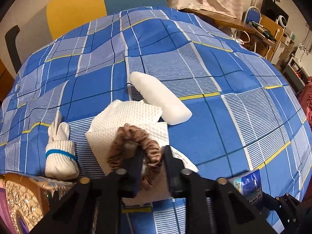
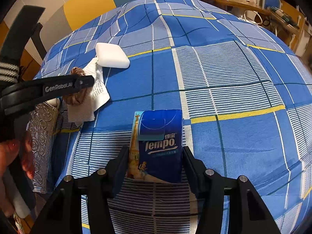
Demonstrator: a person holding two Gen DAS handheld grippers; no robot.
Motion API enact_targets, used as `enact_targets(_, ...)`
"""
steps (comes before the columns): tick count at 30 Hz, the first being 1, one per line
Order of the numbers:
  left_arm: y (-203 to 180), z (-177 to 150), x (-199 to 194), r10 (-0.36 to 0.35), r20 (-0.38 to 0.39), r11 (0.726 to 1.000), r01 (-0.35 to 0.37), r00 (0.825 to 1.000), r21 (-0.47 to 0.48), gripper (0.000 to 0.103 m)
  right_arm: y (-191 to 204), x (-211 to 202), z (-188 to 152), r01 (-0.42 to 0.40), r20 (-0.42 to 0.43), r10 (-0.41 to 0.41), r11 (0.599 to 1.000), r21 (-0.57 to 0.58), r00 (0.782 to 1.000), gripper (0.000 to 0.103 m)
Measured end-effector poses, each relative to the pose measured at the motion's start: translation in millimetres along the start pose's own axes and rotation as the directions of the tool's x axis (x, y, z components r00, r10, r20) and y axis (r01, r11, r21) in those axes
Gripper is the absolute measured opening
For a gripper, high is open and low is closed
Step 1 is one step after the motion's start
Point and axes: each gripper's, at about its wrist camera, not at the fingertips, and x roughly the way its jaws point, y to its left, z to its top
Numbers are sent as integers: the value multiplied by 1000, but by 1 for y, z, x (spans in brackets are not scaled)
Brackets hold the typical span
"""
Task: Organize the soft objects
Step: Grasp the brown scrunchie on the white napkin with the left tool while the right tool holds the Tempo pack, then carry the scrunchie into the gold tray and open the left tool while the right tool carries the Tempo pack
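My left gripper [image 1: 153, 159] is shut on a brown satin scrunchie [image 1: 136, 136], held over a white textured cloth [image 1: 128, 117] on the blue plaid bedspread [image 1: 224, 74]. A white foam sponge [image 1: 161, 99] lies just beyond the cloth. A rolled white sock with a blue band [image 1: 60, 154] lies to the left. My right gripper [image 2: 156, 156] is shut on a blue Tempo tissue pack [image 2: 160, 140]. In the right wrist view the left gripper's finger [image 2: 64, 86] reaches in from the left over the scrunchie [image 2: 77, 95], the cloth [image 2: 97, 91] and near the sponge [image 2: 112, 55].
An ornate silver-patterned box [image 2: 42, 136] sits at the bed's left edge; it also shows in the left wrist view [image 1: 23, 198]. A yellow and teal headboard [image 1: 78, 9] is at the far side. A wooden desk and chair [image 1: 253, 23] stand at the far right.
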Motion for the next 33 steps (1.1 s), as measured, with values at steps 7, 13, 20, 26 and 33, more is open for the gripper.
enact_targets(7,10,-3,-37,-117,89,991,122,989,-56,12,-1,0,0,-2,0,2,1000,-1,1000,55)
enact_targets(13,19,-13,-81,-211,164,972,225,964,-72,11,1,0,-1,6,0,-6,1000,-16,1000,55)
enact_targets(20,46,-37,-125,-306,237,928,344,922,-140,11,10,3,-4,55,10,-55,995,-79,998,55)
enact_targets(26,68,-65,-162,-357,304,894,417,883,-163,11,8,0,-6,54,42,-51,996,-72,998,52)
enact_targets(33,106,-102,-207,-344,380,887,430,859,-169,11,0,-8,-7,-3,57,4,1000,-5,998,52)
